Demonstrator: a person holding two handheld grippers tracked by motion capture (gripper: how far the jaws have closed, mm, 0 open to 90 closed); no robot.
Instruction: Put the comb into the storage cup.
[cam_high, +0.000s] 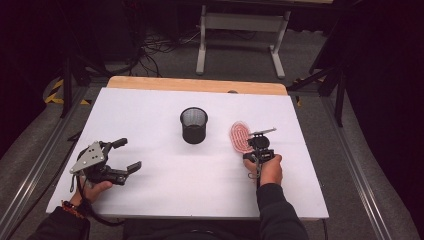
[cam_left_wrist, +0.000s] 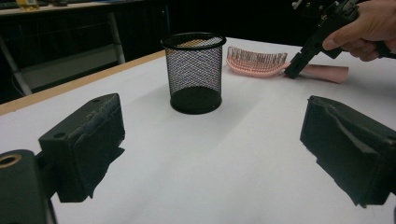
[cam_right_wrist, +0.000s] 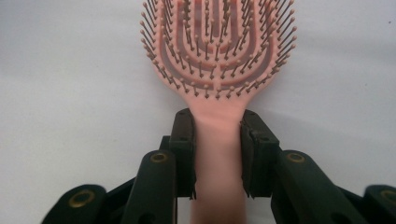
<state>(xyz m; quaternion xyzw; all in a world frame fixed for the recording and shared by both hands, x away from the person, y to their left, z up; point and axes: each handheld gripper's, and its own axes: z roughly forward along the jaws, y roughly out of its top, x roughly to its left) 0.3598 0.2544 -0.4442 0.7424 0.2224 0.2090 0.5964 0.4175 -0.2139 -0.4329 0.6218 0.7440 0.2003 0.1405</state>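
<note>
The pink hairbrush (cam_right_wrist: 217, 56) lies bristles-up on the white desk (cam_high: 165, 175), its handle running straight back between my right gripper's (cam_right_wrist: 217, 154) fingers (cam_right_wrist: 183, 149), which pinch the handle just below the oval, vented head. A black mesh pen cup (cam_high: 193, 125) stands near the brush. My left gripper (cam_left_wrist: 210, 154) hovers well apart, fingers spread wide, holding nothing.
</note>
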